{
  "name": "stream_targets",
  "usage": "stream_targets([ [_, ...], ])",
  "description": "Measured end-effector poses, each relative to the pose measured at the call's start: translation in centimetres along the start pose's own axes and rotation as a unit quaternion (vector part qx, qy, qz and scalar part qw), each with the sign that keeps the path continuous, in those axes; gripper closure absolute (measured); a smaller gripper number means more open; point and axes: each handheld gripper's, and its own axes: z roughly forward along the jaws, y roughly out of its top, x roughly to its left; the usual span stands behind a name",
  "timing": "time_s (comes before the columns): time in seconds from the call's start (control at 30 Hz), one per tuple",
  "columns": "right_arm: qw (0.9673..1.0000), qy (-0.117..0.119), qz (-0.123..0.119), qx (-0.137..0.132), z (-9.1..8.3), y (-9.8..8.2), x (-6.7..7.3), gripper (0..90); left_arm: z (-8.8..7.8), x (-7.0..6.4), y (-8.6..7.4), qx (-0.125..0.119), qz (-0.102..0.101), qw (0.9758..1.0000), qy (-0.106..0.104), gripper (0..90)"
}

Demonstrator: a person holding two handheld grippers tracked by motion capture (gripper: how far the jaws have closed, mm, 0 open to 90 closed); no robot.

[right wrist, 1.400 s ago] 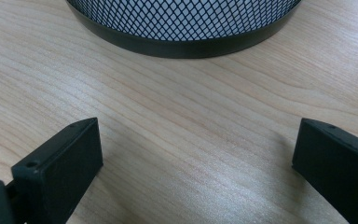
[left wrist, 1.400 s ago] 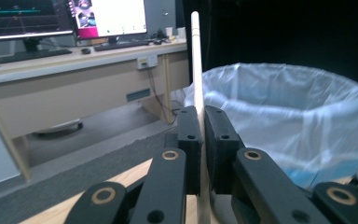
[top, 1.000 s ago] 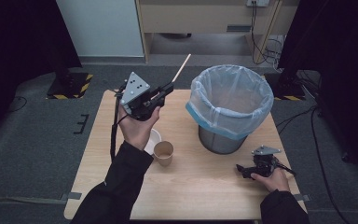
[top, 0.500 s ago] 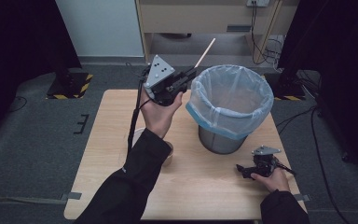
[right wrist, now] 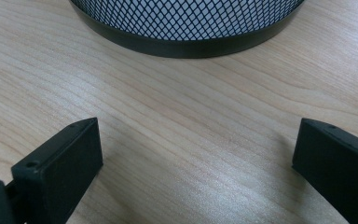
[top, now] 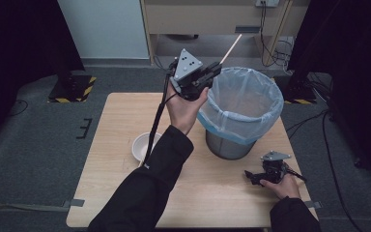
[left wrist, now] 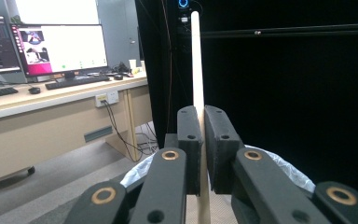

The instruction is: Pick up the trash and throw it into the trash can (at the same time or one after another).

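Left gripper (top: 211,73) is lifted off the table, held up at the near-left rim of the bin, jaws pinched tight on a thin pale wooden stick (top: 231,48). The stick sticks out past the jaw tips, angled up and away, its free end above the bin's far-left rim. In the left gripper view the two black jaws press on the stick (left wrist: 196,60) from both sides, the stick runs straight up between the pads (left wrist: 189,140) and its lower end pokes out below them. Bin liner edge (left wrist: 279,163) sits just under and behind the jaws there.

Bin (top: 241,108): mesh metal basket with a blue-white plastic liner, standing just right of and below the left gripper, on the wooden table (top: 111,145). Gripper cable hangs down along the sleeve toward a white bowl (top: 142,145), which is below the left gripper, near the forearm, well apart from the jaws.

Right gripper (top: 252,178) rests low at the table's near right, held in the hand (top: 282,186), jaws spread wide, nothing between them. In the right gripper view both jaw tips sit far apart over bare wood (right wrist: 191,154), with the bin's mesh base (right wrist: 182,23) just ahead of them, not touching
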Motion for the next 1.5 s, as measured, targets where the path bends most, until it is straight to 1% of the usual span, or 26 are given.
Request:
stream_targets([
  [0.47,1.0000,0.000,-0.001,0.000,0.0,0.0,0.0,1.7,4.4,-1.1,0.1,0.004,0.006,0.9999,-0.010,85.3],
  [0.6,1.0000,0.000,-0.001,0.001,0.0,0.0,0.0,1.7,5.7,-1.3,0.0,0.006,0.004,0.9999,-0.012,85.3],
  [0.7,1.0000,0.001,-0.001,0.001,0.0,0.0,0.0,1.7,6.6,-1.5,-0.3,0.009,0.002,0.9999,-0.014,85.3],
  [0.77,1.0000,0.000,-0.001,0.002,0.0,0.0,0.0,1.6,7.2,-1.5,-0.5,0.012,0.002,0.9999,-0.010,85.3],
  [0.9,1.0000,0.000,-0.001,0.001,0.0,0.0,0.0,1.6,8.6,-1.5,-0.9,0.023,-0.001,0.9997,-0.011,85.3],
  [1.0,1.0000,0.000,-0.001,0.001,0.0,0.0,0.0,1.7,9.2,-1.6,-1.0,0.028,0.004,0.9996,-0.006,85.2],
  [1.1,1.0000,0.000,-0.001,0.002,0.0,0.0,0.0,1.6,9.8,-1.4,-1.1,0.033,0.001,0.9994,-0.007,84.3],
  [1.13,1.0000,0.000,-0.001,0.001,0.0,0.0,0.0,1.6,10.0,-1.3,-1.1,0.036,0.001,0.9993,-0.010,82.4],
  [1.2,1.0000,0.000,-0.001,0.001,0.0,0.0,0.0,1.6,10.2,-1.2,-1.2,0.035,0.001,0.9993,-0.014,76.9],
  [1.27,1.0000,0.000,-0.001,0.002,0.0,0.0,0.0,1.6,10.0,-1.1,-1.1,0.033,-0.002,0.9993,-0.019,75.7],
  [1.33,1.0000,0.002,-0.001,0.001,0.0,0.0,0.0,1.6,9.5,-0.9,-1.0,0.031,-0.006,0.9993,-0.019,75.1],
  [1.4,1.0000,0.001,-0.002,0.001,0.0,0.0,0.0,1.6,8.7,-0.7,-0.8,0.026,-0.008,0.9994,-0.023,72.9],
  [1.5,1.0000,0.002,-0.003,0.001,0.0,0.0,0.0,1.6,6.8,-0.4,-0.5,0.024,-0.004,0.9994,-0.026,68.3],
])
